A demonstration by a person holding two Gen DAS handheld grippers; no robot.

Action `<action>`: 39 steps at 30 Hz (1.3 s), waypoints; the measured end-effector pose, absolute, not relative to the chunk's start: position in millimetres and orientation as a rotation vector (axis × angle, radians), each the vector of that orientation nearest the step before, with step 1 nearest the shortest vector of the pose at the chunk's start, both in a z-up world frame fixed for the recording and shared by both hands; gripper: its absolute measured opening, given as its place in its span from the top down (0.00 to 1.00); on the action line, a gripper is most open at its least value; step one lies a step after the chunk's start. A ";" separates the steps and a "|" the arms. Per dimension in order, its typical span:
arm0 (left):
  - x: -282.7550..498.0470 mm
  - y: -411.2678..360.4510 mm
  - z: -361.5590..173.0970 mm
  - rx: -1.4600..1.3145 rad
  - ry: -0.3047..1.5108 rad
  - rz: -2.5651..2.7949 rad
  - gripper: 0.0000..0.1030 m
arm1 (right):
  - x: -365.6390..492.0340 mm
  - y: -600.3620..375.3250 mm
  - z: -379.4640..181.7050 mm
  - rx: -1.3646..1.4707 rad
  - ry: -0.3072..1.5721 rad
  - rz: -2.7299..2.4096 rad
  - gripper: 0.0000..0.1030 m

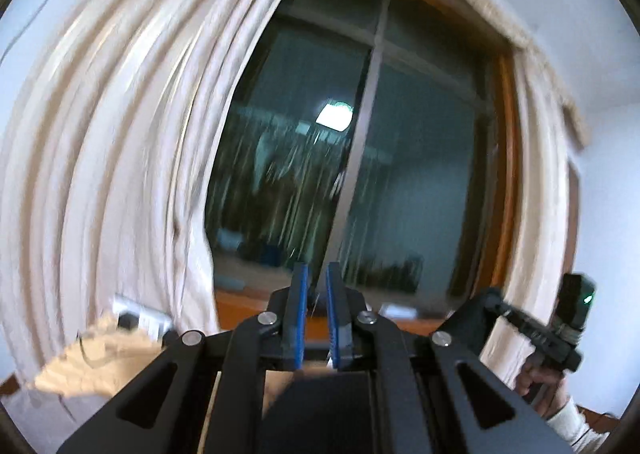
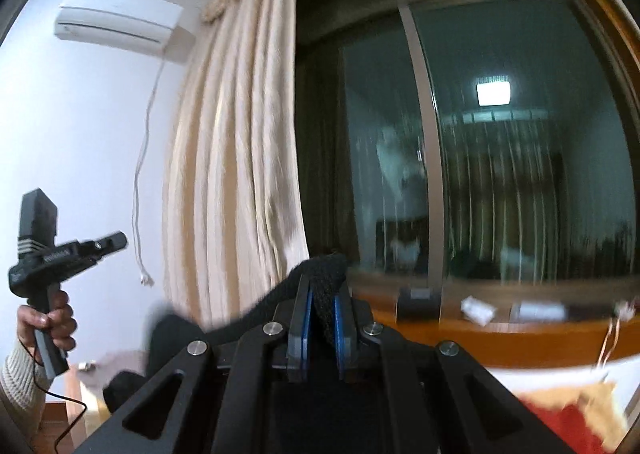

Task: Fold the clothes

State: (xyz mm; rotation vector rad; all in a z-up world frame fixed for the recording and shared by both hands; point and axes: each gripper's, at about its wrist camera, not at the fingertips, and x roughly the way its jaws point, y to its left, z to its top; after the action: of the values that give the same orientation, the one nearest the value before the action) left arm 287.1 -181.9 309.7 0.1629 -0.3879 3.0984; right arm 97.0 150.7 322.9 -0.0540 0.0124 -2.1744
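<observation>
**Ana:** Dark glass fills most of both views: a big window (image 2: 500, 174) in a wooden frame, reflecting a ceiling light. A cream curtain (image 2: 240, 134) hangs just left of the window, and an air conditioner (image 2: 120, 22) sits high on the wall, further left of it.

**Ben:** Where is the clothing?

**Ana:** In front of the window's lower edge. The right gripper (image 2: 322, 290) is level with it, blue pads pressed together on a black garment (image 2: 320, 266). A thick knit band rises between the pads and curls over the tips. The rest trails away to the left, below the curtain, into a dark bundle.

**Ben:** And the other tool?

**Ana:** The left gripper (image 1: 317, 274) points at the window's middle bar. Its pads stand very narrow, nearly together. I cannot tell whether any fabric is caught between them.

**Ben:** Anything near it?

**Ana:** A blurred tan cloth (image 1: 92, 358) shows below the curtain, left of the window. I cannot say if it touches the tool.

**Ben:** Who holds them?

**Ana:** A person. The left hand (image 2: 50, 318), in a cream knit sleeve (image 2: 20, 378), grips its handle well left of the window. The right hand (image 1: 540, 378) shows at the window's lower right.

**Ben:** And below the glass?

**Ana:** A wooden sill (image 2: 440, 334) with small blurred items along it.
</observation>
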 end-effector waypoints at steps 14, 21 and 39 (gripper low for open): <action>183.2 -175.8 204.8 -0.563 -0.506 2.659 0.00 | 153.9 198.2 283.8 -0.038 0.099 -2.280 0.90; 93.9 -149.0 132.1 -0.901 -0.422 2.484 0.00 | 173.9 245.5 250.2 -0.005 0.044 -2.315 0.90; 65.6 0.1 21.8 -1.296 -0.119 1.848 0.00 | 133.7 329.0 150.5 0.366 -0.120 -2.491 0.90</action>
State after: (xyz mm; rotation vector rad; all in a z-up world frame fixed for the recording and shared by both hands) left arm 65.6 0.1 21.8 -1.2964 -0.1190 1.8484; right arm 133.7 329.0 150.5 0.3656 -0.1201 -2.4908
